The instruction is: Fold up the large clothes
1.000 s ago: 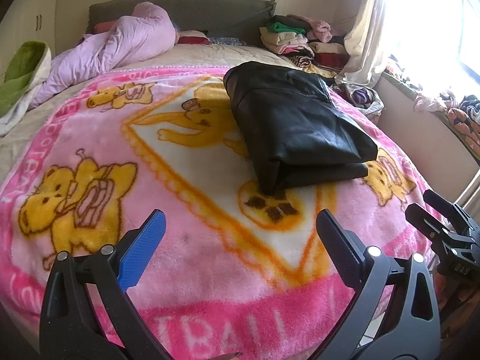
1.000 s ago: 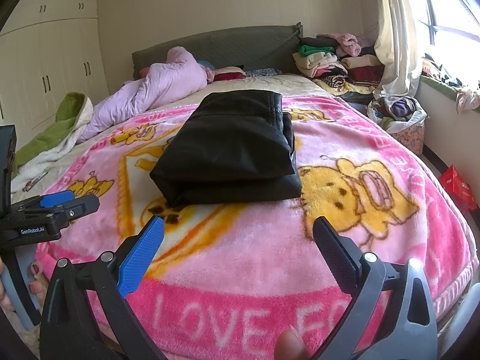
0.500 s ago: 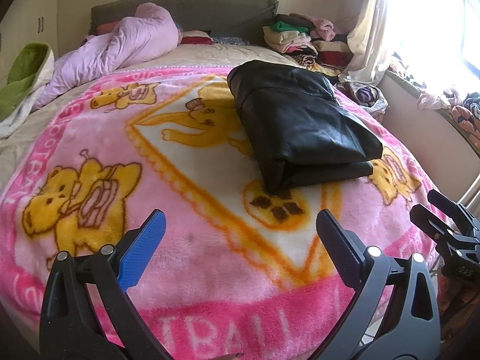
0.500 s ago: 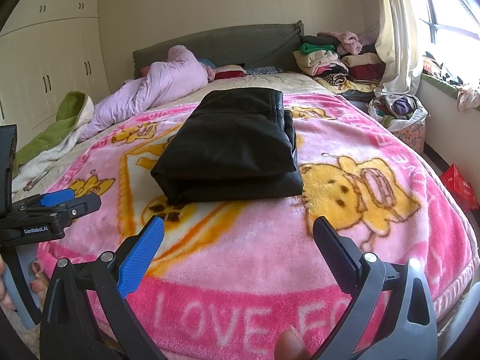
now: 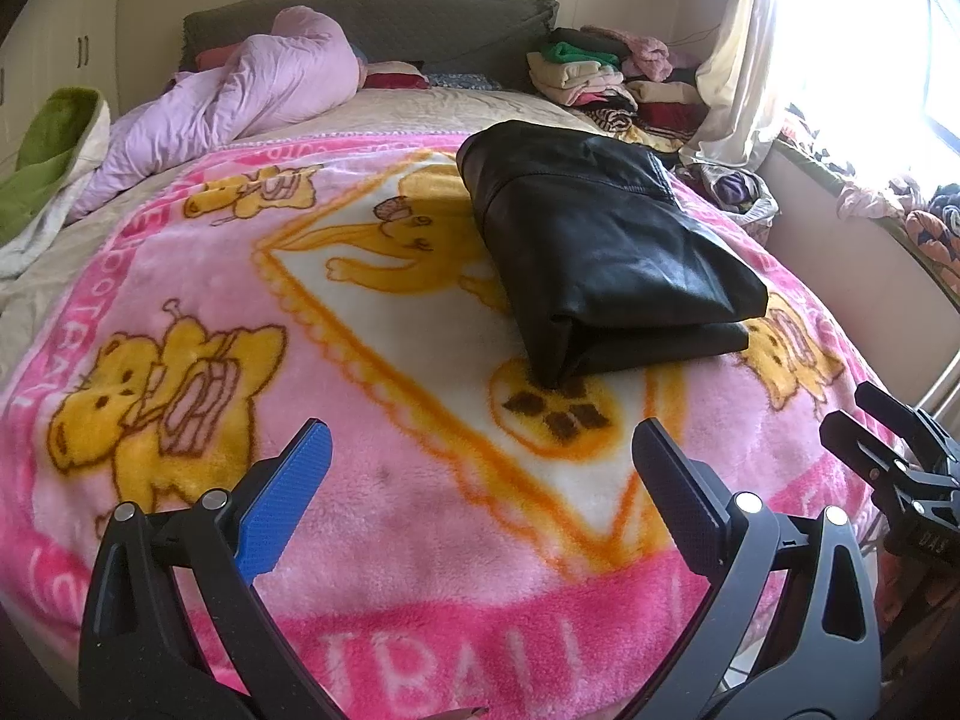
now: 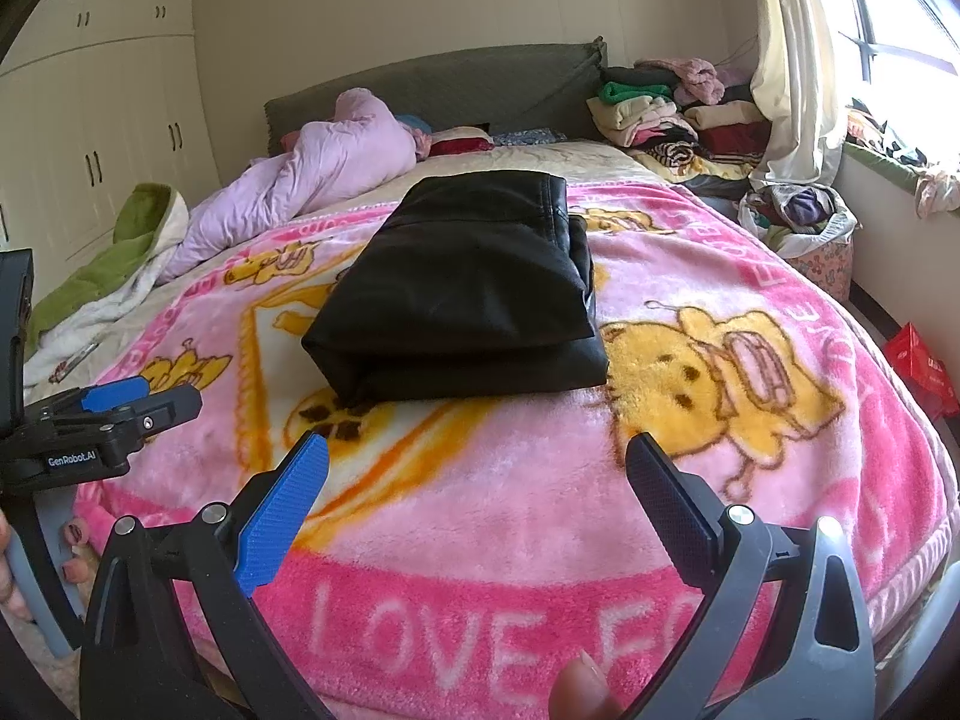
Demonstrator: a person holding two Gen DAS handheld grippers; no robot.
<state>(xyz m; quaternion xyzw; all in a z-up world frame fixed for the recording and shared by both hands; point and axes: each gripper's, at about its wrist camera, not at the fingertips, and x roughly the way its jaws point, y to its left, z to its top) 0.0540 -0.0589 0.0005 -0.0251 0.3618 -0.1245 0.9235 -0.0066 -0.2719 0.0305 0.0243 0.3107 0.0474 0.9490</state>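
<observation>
- Before me, a black leather-look garment [image 5: 606,252] lies folded into a thick, squarish bundle on the pink cartoon-bear blanket [image 5: 390,510], near its middle.
- Its stacked layers show at the folded edge nearest my cameras; a stitched seam crosses the far end.
- It rests flat, partly covering the blanket's orange-bordered diamond.

Daylight pours through the window [image 5: 900,30] at the right, blown out to white glare that washes the curtain [image 5: 738,60]. The bed stays bright and sharp. Fisheye bending curves the edges, and the corners go dark.
</observation>
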